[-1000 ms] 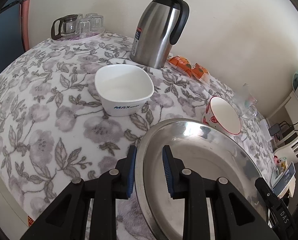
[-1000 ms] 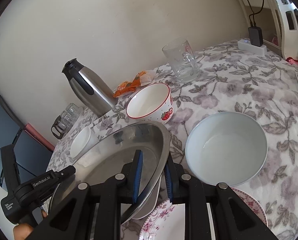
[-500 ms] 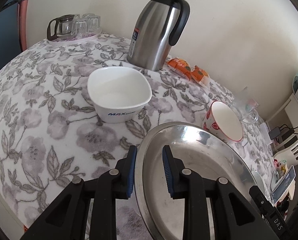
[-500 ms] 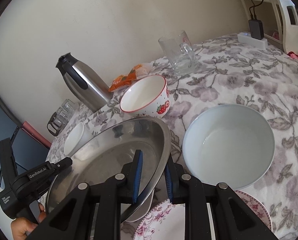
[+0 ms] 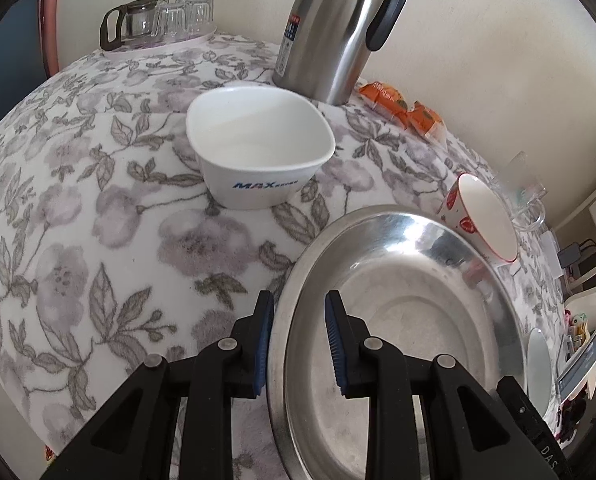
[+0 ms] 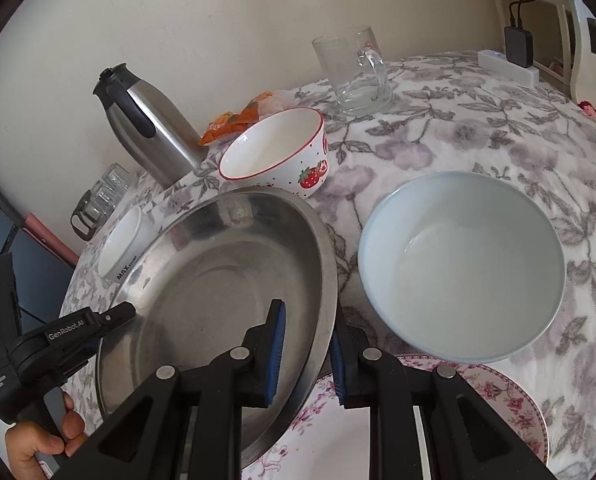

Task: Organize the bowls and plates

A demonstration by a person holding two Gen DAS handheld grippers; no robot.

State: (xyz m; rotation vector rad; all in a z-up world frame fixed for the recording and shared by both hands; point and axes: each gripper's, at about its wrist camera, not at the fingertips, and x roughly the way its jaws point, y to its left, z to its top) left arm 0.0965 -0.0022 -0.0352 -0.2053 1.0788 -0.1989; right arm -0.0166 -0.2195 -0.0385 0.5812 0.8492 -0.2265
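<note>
A large steel plate [image 5: 397, 320] [image 6: 226, 280] is held by both grippers. My left gripper [image 5: 298, 340] is shut on its left rim; it also shows in the right wrist view [image 6: 110, 318]. My right gripper [image 6: 305, 356] is shut on its right rim. The plate hangs above a floral plate [image 6: 497, 396]. A white square bowl [image 5: 258, 148] [image 6: 124, 248] sits beyond the steel plate. A strawberry bowl [image 6: 278, 152] [image 5: 481, 216] and a pale blue bowl [image 6: 461, 264] stand on the floral tablecloth [image 5: 78, 220].
A steel thermos jug [image 5: 337, 28] [image 6: 150, 128] stands at the back by the wall. Orange snack packets [image 5: 401, 108] lie beside it. A glass mug [image 6: 353, 68] stands behind the bowls. A tray of glass cups [image 5: 158, 24] is at the far left.
Both grippers have carried the steel plate a little forward and lower, so the white square bowl and the strawberry bowl look closer. The grips are unchanged.
</note>
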